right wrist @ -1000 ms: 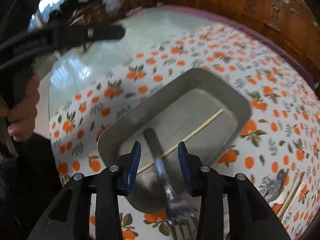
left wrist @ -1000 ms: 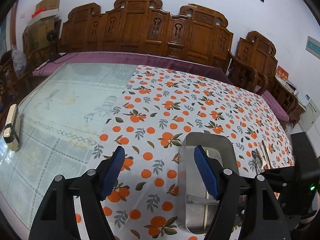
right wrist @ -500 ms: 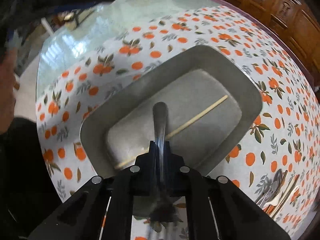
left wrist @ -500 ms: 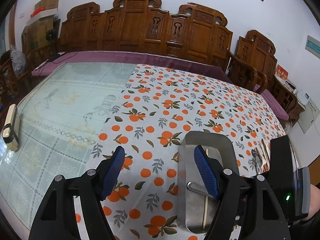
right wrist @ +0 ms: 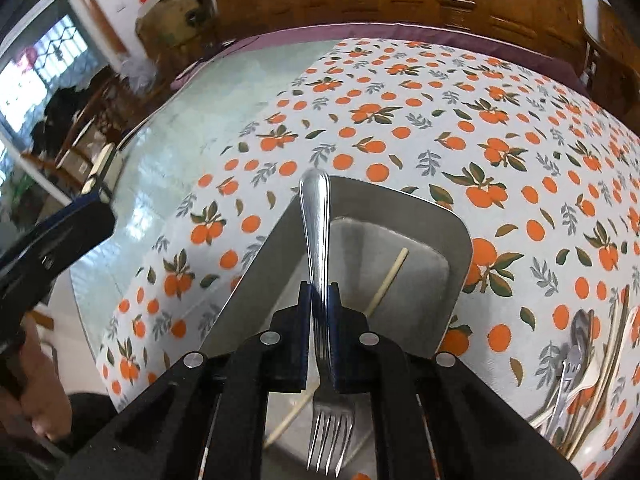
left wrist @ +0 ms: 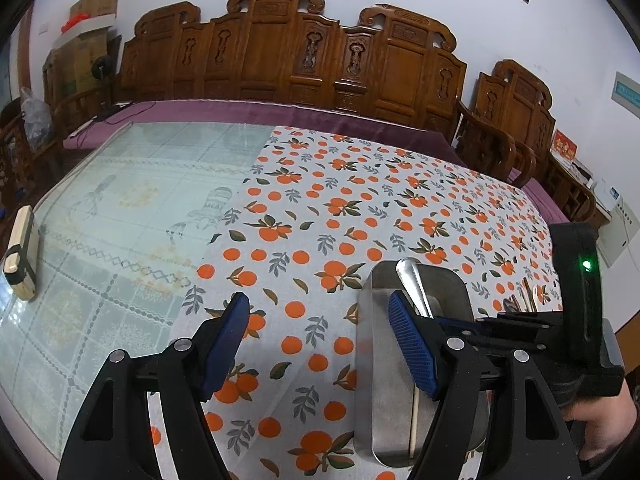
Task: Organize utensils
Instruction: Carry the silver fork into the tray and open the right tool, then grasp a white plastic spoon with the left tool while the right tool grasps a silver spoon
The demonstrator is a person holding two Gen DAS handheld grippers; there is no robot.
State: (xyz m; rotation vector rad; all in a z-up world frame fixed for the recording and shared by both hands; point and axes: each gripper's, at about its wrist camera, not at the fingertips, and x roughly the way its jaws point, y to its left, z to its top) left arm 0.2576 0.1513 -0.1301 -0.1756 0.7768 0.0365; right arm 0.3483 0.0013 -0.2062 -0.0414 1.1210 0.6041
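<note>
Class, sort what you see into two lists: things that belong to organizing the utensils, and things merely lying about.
Belongs to the job:
steel fork clamped in right gripper
rectangular metal tray
wooden chopstick in tray
loose utensil pile
open left gripper

Lying about:
cream and black block on glass
carved wooden bench

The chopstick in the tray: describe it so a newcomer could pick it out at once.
On the orange-print tablecloth sits a rectangular metal tray. The pale wooden chopstick lies diagonally on its floor, beneath the steel fork clamped in the right hand-held gripper. It is the tray's only wooden, unheld item, apart from the loose cutlery pile.
</note>
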